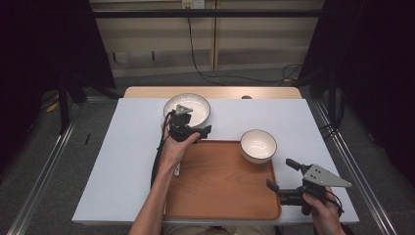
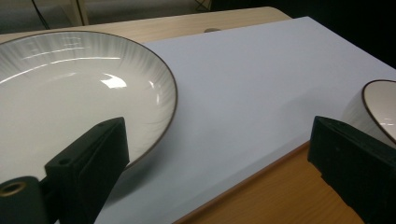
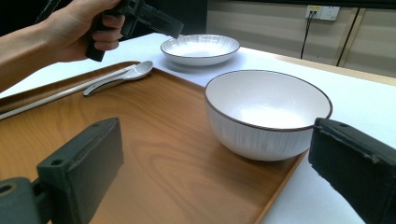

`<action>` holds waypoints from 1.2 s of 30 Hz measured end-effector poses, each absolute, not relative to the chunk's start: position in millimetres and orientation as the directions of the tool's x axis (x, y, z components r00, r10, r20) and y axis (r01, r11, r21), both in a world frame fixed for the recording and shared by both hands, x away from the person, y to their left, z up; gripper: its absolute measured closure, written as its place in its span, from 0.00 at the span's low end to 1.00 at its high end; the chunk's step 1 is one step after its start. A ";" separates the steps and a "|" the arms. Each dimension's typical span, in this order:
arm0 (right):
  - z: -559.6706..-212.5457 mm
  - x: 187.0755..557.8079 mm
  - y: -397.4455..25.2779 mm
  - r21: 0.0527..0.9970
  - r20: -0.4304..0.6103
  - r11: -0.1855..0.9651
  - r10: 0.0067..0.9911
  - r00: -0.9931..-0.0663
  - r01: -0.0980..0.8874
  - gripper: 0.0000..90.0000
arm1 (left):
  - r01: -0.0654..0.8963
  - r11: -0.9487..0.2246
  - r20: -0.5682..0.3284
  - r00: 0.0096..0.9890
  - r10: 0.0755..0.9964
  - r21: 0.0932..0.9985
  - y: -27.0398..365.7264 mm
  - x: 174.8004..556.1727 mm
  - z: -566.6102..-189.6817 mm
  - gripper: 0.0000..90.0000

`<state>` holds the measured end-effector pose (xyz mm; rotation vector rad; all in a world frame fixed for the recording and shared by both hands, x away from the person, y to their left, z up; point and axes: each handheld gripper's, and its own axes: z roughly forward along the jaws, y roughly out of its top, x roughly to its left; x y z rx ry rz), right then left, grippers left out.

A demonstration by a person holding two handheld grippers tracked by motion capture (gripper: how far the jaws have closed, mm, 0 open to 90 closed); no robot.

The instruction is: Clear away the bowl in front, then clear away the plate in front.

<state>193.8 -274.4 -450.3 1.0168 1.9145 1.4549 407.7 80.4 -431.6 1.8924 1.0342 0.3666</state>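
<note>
Just above centre of the high view, the left hand-held gripper [image 1: 195, 128], jaws wide and empty, nears the shallow plate [image 1: 186, 108]; tray [image 1: 215, 181] loading looks part done, the deep bowl [image 1: 258, 145] already aboard.

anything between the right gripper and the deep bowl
Nothing: in the right gripper view only bare wooden tray lies between the open right gripper and the deep bowl.

tray [image 1: 220, 186] on the table's [image 1: 122, 161] near middle | bowl [image 1: 258, 145] in tray's far right corner | spoon [image 3: 119, 76] on tray's left edge | plate [image 1: 195, 105] on table behind tray, far left of bowl | left gripper [image 1: 192, 128] between plate and tray | right gripper [image 1: 281, 175] at tray's right edge, nearer than bowl
</note>
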 end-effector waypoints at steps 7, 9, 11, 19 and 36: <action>-450.7 194.7 -273.0 0.958 0.039 0.135 0.815 -0.579 0.254 0.03 | 0.518 -0.161 -0.185 0.553 0.812 0.840 103.6 416.9 -427.6 0.06; -450.9 194.5 -272.8 0.957 0.037 0.138 0.813 -0.580 0.254 0.03 | 0.517 -0.168 -0.169 0.543 0.823 0.840 109.6 419.8 -425.9 0.05; -450.5 194.2 -272.9 0.958 0.041 0.133 0.813 -0.580 0.255 0.03 | 0.515 -0.177 -0.154 0.535 0.831 0.839 115.6 424.2 -422.9 0.05; -450.8 195.8 -273.5 0.957 0.038 0.137 0.814 -0.579 0.255 0.03 | 0.518 -0.170 -0.124 0.485 0.866 0.838 139.4 441.4 -417.2 0.05; -451.1 194.7 -273.3 0.956 0.040 0.137 0.813 -0.581 0.259 0.03 | 0.572 -0.136 -0.165 0.443 0.881 0.809 165.1 479.8 -428.3 0.10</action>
